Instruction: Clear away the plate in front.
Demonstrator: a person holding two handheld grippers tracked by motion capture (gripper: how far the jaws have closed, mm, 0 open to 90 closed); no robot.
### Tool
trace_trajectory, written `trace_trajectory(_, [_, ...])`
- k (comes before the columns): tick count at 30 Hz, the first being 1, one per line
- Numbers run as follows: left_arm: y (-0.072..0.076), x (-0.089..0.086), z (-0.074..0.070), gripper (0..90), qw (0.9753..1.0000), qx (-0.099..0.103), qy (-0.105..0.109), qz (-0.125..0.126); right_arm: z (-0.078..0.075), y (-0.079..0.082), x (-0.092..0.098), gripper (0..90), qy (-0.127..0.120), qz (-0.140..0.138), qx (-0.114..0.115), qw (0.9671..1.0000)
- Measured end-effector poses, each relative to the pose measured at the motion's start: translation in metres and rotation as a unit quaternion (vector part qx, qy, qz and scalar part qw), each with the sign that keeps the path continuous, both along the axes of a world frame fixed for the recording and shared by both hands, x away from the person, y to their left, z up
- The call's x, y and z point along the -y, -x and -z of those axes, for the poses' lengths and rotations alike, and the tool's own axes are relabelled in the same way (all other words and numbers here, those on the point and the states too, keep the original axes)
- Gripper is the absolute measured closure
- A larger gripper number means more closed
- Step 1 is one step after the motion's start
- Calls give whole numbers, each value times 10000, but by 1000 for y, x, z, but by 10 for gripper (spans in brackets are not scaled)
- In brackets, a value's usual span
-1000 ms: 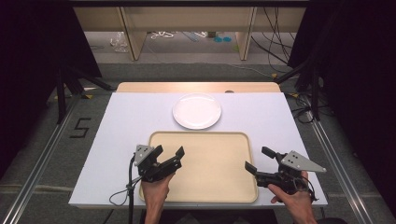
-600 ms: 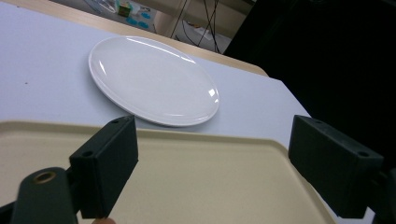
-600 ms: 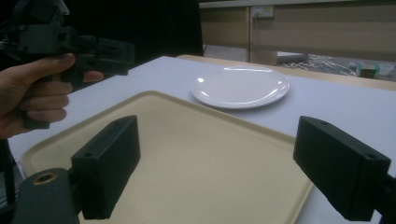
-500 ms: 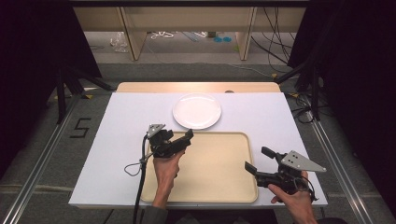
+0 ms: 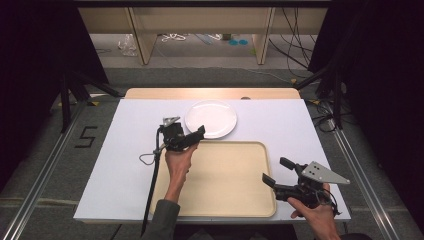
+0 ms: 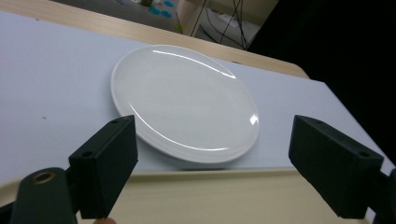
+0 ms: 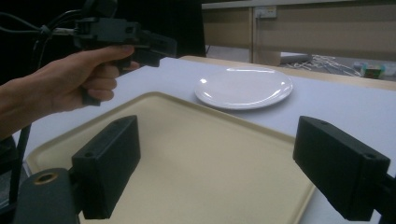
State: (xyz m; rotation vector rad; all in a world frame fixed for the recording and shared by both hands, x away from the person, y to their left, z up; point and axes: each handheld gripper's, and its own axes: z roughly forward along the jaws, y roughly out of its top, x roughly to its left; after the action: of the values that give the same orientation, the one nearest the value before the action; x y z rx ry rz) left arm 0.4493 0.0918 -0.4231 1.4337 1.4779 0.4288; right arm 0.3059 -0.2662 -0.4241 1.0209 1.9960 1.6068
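Over the far left corner of the tray (image 5: 220, 192), near the plate (image 5: 210, 118): left gripper (image 5: 196, 136), held in a hand (image 5: 176, 161), jaws spread wide with nothing between them. Pointed toward the plate's near edge, close to it but apart. Seen along the black jaws in the left gripper view, the plate (image 6: 184, 101) right ahead in the gap, white, round and shallow, flat on the white tabletop (image 6: 51, 88), with the tray's pale rim (image 6: 224, 175) just below it. Trailing from the gripper's back, a black cable (image 5: 152, 175) across the white surface toward the near edge of the table.

At the near right corner of the tray: right gripper (image 5: 276, 172), gripped by the other hand (image 5: 312, 215), grey three-cornered plate on top, jaws likewise wide apart and holding nothing. Aimed left and away, across the tray. In the right gripper view, beige tray (image 7: 196, 158) bare between the jaws, plate (image 7: 243, 87) beyond the tray's far rim, and the left hand (image 7: 79, 81) with its gripper (image 7: 161, 49) raised above the tray's corner.

Plate just past the tray's far edge, very close to the rim; touching or not, cannot tell. Under the white surface, a strip of wooden table (image 5: 210, 93) showing along the far side. On the floor to the left, a mark shaped like a 5 (image 5: 86, 136).
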Motion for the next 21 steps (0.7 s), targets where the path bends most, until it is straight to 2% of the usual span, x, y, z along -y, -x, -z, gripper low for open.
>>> trace_trajectory(2, [-9, -5, -2, 153, 9999, -42, 147, -30, 0, 0, 0, 158, -2, -14, 3, 10000])
trace_trajectory(4, [-18, -8, -3, 153, 9998, -138, 139, -53, 1, -1, 0, 158, 34, 22, 41, 10000])
trace_trajectory(5, [-22, -9, -2, 153, 9997, -151, 207, -45, 2, -2, 0, 158, -30, 57, 126, 9999])
trace_trajectory(7, [-32, -10, 0, 153, 9988, -277, 392, -131, 2, -2, 0, 158, -20, 58, 138, 9999])
trace_trajectory(12, [-46, -7, 6, 156, 9981, -444, 384, -167, 1, 0, 0, 159, 9, 4, 28, 10000])
trace_trajectory(13, [-48, -7, 7, 156, 9979, -468, 406, -183, 1, -1, -1, 160, -94, 10, 70, 9999])
trace_trajectory(14, [-51, -8, 8, 160, 9969, -503, 555, -222, 1, -1, 0, 160, -91, 10, 111, 9999])
trace_trajectory(15, [-55, -8, 9, 160, 9966, -549, 554, -270, 1, -1, 1, 160, -30, 1, 73, 10000])
trace_trajectory(17, [-60, -7, 7, 160, 9975, -563, 324, -273, 2, -2, 0, 160, -121, -1, 136, 9998])
trace_trajectory(18, [-61, -6, 4, 160, 9973, -581, 313, -316, 2, -2, 0, 160, -111, -2, 171, 9998])
trace_trajectory(21, [-68, -7, -5, 160, 9969, -484, 511, -343, 1, -1, 0, 160, -104, -1, 85, 9999])
